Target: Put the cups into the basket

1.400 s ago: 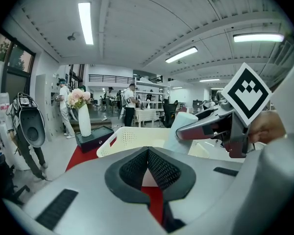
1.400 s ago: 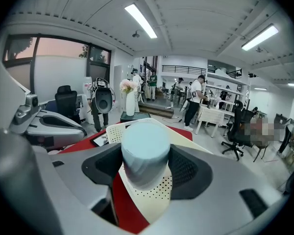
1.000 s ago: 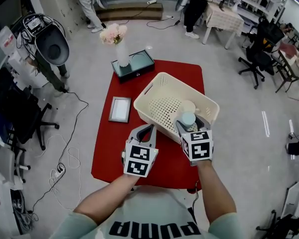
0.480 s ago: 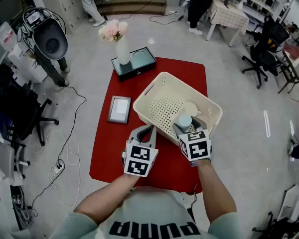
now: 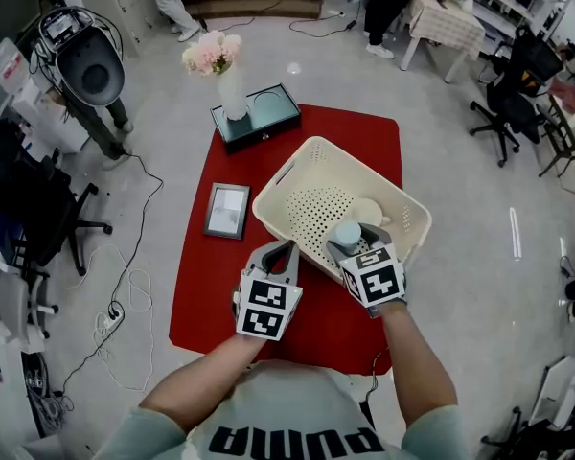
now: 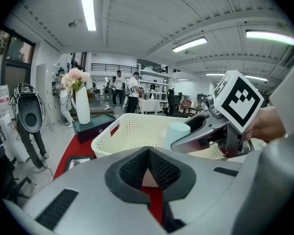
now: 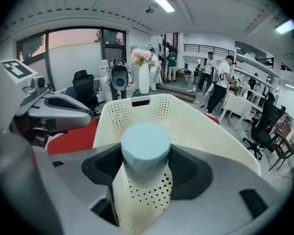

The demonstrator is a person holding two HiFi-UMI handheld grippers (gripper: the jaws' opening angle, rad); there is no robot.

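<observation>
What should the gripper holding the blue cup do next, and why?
Probably lower it a little before letting go. The right gripper grips the blue cup inside the basket walls but above its holey floor, so releasing it from here might make it bounce or tip.

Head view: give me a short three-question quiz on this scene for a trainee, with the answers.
1. True or false: the right hand-held gripper clamps the blue cup over the basket.
2. The vase stands on: A, the picture frame; B, the dark box; C, the basket.
3. What colour is the cloth under the basket?
Key: 1 true; 2 B; 3 red.
</observation>
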